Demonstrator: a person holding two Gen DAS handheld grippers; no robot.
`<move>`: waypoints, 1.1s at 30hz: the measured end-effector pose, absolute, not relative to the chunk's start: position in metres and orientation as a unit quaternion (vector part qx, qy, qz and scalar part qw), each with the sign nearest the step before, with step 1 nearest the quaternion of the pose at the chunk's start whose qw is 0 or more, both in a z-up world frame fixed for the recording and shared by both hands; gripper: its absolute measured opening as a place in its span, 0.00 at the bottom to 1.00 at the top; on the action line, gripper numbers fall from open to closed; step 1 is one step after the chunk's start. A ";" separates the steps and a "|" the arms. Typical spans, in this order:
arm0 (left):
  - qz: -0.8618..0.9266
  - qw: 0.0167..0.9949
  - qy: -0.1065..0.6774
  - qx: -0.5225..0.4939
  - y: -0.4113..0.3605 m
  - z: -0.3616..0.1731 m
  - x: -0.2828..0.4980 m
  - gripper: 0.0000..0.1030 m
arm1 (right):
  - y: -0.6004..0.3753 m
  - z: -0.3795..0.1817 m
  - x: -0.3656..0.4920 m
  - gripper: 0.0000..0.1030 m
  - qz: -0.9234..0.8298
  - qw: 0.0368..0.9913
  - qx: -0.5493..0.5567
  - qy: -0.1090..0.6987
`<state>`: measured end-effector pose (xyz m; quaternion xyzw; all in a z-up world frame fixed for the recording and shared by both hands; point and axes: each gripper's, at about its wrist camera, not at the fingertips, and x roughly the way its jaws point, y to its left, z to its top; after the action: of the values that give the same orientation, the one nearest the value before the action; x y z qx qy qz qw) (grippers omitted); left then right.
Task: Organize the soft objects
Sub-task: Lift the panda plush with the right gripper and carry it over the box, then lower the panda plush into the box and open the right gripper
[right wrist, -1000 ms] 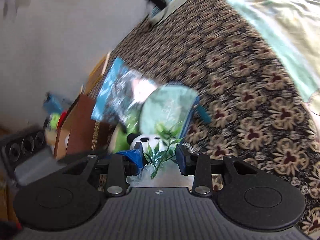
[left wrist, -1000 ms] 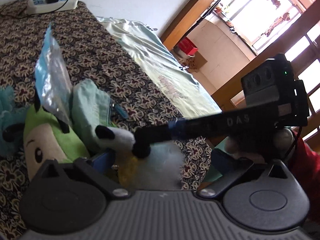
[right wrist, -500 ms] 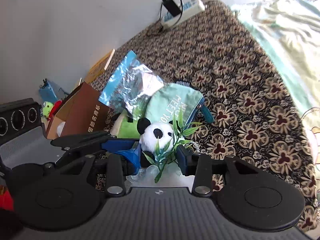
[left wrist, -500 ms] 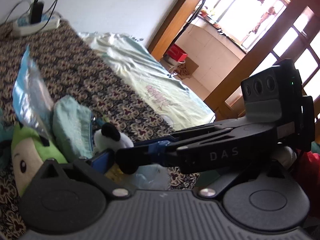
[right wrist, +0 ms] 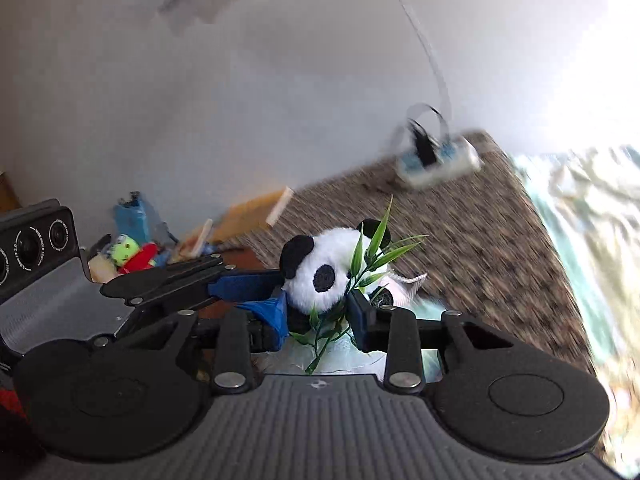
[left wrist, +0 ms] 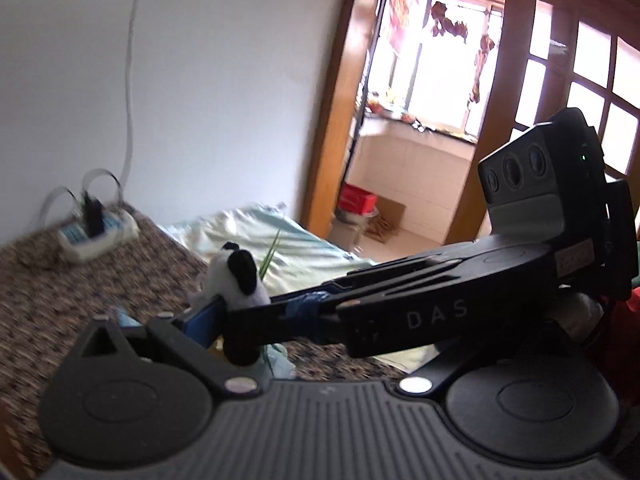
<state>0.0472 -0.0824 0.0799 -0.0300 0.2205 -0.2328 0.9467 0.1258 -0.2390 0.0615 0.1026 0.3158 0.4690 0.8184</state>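
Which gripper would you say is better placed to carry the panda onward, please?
Right. The right gripper has the panda between its closing fingers and is square to it. The left gripper only reaches in from the side.

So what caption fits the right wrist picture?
Two handheld grippers grasp a plush panda with green leaves, right gripper closing around it.

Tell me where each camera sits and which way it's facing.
Left wrist: on the left tool, looking over the bed toward a doorway; the right tool crosses in front.
Right wrist: on the right tool, facing the wall and a box; the left tool enters at left.
Shared: the panda, power strip, bed.
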 end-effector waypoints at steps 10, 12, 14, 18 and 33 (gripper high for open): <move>-0.126 0.978 0.168 0.014 0.040 0.115 -0.007 0.95 | -0.107 0.098 0.111 0.15 0.563 0.786 0.087 0.239; -0.108 0.979 0.173 0.016 0.068 0.112 -0.015 0.95 | -0.076 0.094 0.108 0.15 0.577 0.776 0.088 0.240; -0.095 0.979 0.181 0.017 0.096 0.107 -0.021 0.95 | -0.046 0.089 0.105 0.15 0.588 0.766 0.089 0.243; -0.080 0.976 0.204 0.017 0.148 0.092 -0.029 0.95 | 0.008 0.073 0.101 0.15 0.601 0.749 0.097 0.261; -0.080 0.938 0.336 0.000 0.251 0.015 -0.002 0.95 | 0.133 0.017 0.093 0.15 0.574 0.740 0.003 0.350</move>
<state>-0.0022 0.2511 0.0145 -0.0005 0.3364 -0.0801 0.9383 0.0928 0.1333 0.0173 0.0031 0.3499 0.5741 0.7402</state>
